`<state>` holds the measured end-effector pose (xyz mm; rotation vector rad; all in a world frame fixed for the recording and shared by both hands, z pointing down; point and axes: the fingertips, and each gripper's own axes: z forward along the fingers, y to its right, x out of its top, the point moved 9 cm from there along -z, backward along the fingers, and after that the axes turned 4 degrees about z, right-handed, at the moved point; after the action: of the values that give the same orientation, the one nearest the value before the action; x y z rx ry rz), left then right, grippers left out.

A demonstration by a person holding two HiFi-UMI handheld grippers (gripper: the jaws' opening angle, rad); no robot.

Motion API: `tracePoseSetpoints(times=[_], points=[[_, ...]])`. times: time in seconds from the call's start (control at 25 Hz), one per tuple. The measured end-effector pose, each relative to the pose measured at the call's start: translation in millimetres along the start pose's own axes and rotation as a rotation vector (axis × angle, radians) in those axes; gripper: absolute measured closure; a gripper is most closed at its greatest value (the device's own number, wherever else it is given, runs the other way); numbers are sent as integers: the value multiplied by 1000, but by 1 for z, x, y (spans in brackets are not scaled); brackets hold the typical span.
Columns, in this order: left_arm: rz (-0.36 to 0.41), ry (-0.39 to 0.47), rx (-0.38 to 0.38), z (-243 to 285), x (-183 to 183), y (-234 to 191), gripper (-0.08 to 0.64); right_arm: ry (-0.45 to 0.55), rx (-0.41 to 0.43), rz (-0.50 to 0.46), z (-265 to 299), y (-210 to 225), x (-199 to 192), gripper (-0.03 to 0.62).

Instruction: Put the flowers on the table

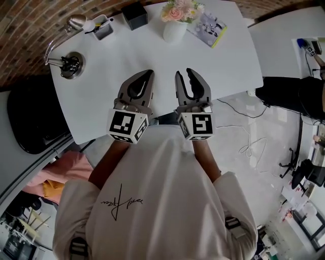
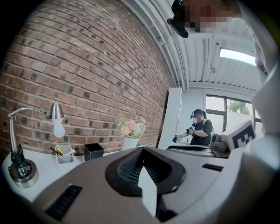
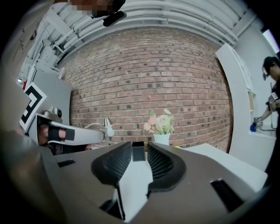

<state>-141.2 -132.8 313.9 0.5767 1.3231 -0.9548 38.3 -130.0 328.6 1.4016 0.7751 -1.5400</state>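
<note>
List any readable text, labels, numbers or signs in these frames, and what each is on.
Nothing can be read as actual words.
Shirt print: a handwritten-style scrawl, seen upside down, illegible.
Booklet beside the white vase: printed cover, too small to read.
Marker cubes: black-and-white square patterns, no letters or numbers.

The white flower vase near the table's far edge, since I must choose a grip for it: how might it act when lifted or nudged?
The vase looks smooth and white, perhaps ceramic, so probably slippery and breakable. The flowers spread wider than it, so it may be top-heavy and tip if pushed high. The flowers likely give under pressure; grip the body.
</note>
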Motion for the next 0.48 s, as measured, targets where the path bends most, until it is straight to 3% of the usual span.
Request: tracePoseSetpoints(times=[0.48], points=[[38,38,-28,-26,9,2,555,19,-42,6,-27,-23,11,479]])
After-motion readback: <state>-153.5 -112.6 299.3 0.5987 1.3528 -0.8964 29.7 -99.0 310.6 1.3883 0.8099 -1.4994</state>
